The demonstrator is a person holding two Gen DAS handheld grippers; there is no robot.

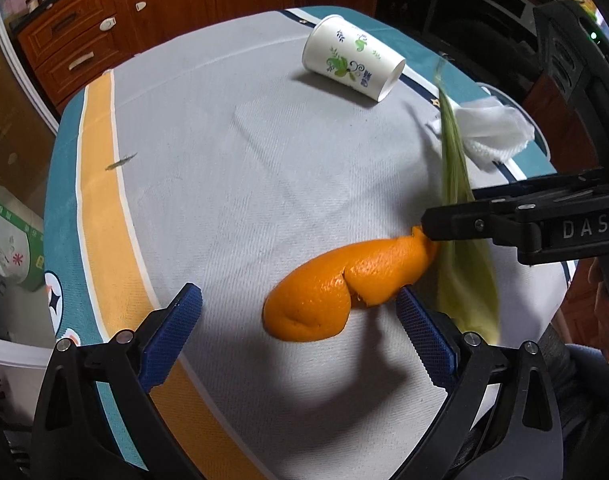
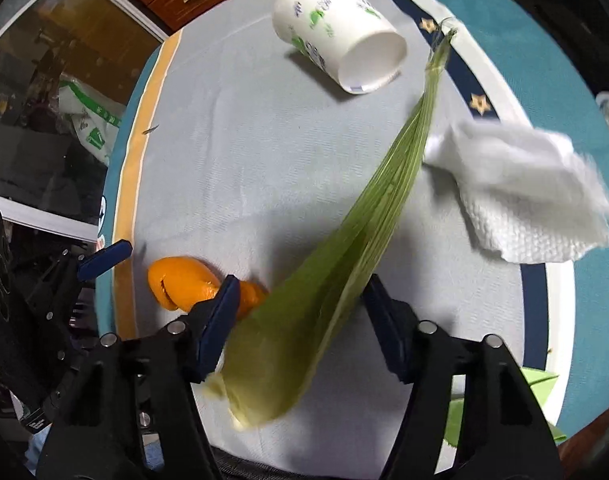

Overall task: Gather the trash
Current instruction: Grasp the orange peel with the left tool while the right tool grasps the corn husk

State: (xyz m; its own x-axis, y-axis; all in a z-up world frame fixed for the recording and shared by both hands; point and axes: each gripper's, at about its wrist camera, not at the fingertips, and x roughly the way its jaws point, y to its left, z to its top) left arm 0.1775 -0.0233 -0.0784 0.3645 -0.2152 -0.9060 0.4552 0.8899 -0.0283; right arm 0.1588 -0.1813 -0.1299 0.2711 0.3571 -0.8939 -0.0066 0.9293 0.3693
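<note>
On the grey cloth of the bench [image 1: 232,168], the orange peel [image 1: 336,288] served as the centre of everything. Your left gripper [image 1: 300,320] stood spread wide around it, one blue pad on each side, neither clearly pressing the peel. Just right of the peel lay the green corn husk [image 2: 336,264], its broad end between the spread fingers of your right gripper [image 2: 300,312], which also were not closed on it; the husk looked motion-blurred. Beyond the peel, toward the far edge of the bench, the paper cup [image 1: 352,58] lay on its side, mouth facing right. Right of the husk's thin tip sat the crumpled white tissue [image 2: 520,200].
</note>
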